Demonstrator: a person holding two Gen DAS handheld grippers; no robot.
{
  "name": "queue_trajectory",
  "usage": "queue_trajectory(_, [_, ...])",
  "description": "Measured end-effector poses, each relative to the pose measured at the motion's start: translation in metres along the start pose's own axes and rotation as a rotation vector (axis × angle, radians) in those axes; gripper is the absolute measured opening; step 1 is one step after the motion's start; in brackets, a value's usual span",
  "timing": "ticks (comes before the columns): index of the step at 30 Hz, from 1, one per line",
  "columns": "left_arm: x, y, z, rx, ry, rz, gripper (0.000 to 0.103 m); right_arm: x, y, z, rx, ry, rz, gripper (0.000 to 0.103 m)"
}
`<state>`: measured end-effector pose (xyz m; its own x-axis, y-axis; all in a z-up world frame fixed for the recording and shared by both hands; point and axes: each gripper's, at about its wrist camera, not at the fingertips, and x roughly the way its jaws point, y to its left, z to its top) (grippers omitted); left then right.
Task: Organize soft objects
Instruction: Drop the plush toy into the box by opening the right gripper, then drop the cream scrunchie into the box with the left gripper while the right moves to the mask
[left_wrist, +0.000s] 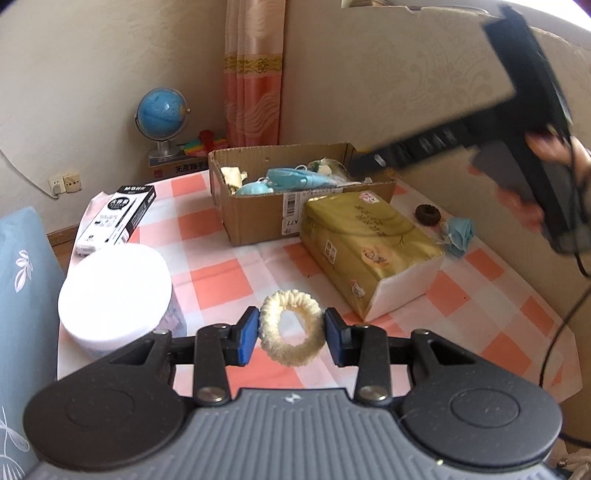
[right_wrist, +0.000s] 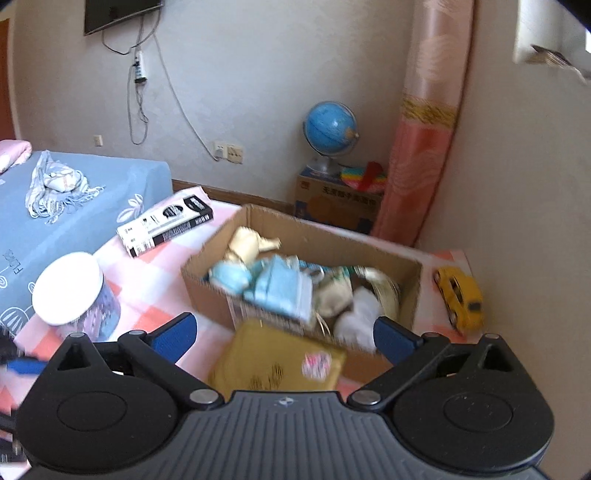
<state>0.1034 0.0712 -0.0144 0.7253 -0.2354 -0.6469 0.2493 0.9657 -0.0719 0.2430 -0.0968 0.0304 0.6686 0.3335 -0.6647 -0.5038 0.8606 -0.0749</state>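
My left gripper (left_wrist: 291, 321) is shut on a cream fluffy hair tie (left_wrist: 291, 299), blue pads pressing both of its sides, just above the checked tablecloth (left_wrist: 221, 280). Beyond it stands an open cardboard box (left_wrist: 255, 218) holding blue face masks (left_wrist: 295, 179) and other soft items. A brown hair tie (left_wrist: 428, 213) and a crumpled blue mask (left_wrist: 460, 230) lie on the cloth to the right. My right gripper (right_wrist: 284, 332) is open wide, nothing between its pads, above the near rim of the box (right_wrist: 207, 291). From the left wrist it (left_wrist: 369, 160) shows over the box's right end.
A gold tissue pack (left_wrist: 362, 236) lies in front of the box. A white-lidded tub (left_wrist: 114, 291) and a black-and-white pen box (left_wrist: 118, 218) sit at the left. A yellow toy car (right_wrist: 460, 297) is right of the box. A globe (right_wrist: 330, 127) and a bed (right_wrist: 74, 221) stand beyond.
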Motion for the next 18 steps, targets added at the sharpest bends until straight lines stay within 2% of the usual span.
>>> queue_trajectory(9, [0.008,-0.004,0.034,0.048,0.011,-0.039,0.037,-0.044,0.002,-0.05,0.072,-0.005,-0.084,0.103])
queue_trajectory(15, [0.022,-0.005,0.074,0.077,0.002,-0.052,0.037,-0.062,-0.005,-0.085,0.17,0.007,-0.166,0.103])
queue_trajectory(18, [0.036,-0.002,0.098,0.074,-0.007,-0.034,0.037,-0.07,-0.01,-0.1,0.223,0.005,-0.196,0.103])
